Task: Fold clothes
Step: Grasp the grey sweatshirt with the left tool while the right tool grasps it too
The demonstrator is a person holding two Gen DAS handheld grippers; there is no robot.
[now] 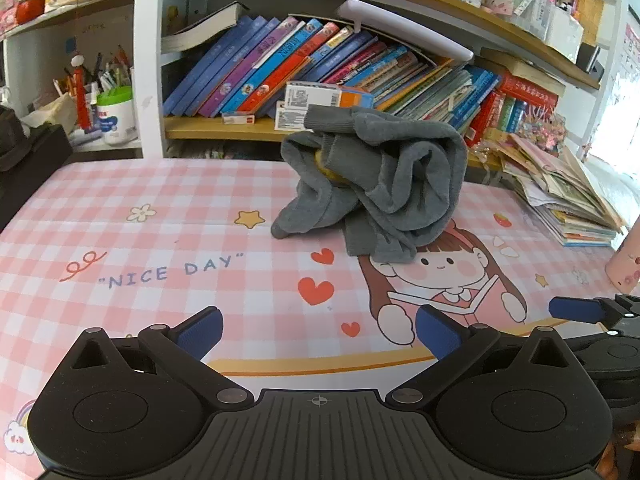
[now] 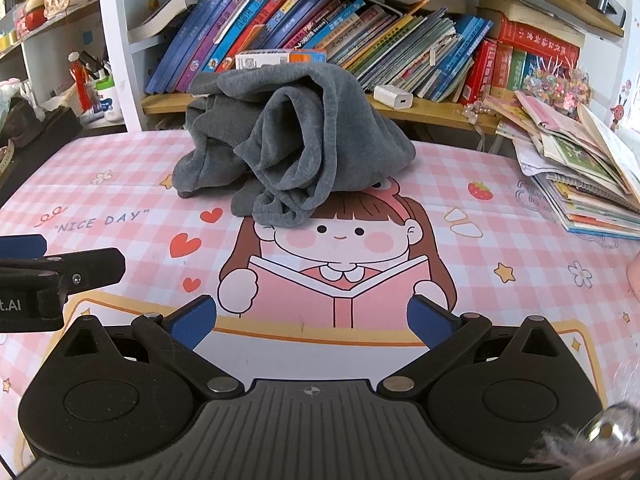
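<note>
Yellow patch (image 1: 326, 166) mostly buried in grey garment (image 1: 376, 184) folds; pink cup (image 1: 626, 268) cut by right edge.

L gripper (image 1: 319, 330): jaws spread wide, blue pads (image 1: 200, 330) well apart, nothing between them, held low & level, pointing fwd. R gripper (image 2: 312, 322): same pose, jaws wide apart w/ blue pads (image 2: 430, 326) empty, also low & facing fwd. The two sit side by side, near each other but not touching; the R one's blue fingertip shows at the right edge of the left wrist view, and the L one's black finger & blue tip show at the left edge of the right wrist view.
</note>
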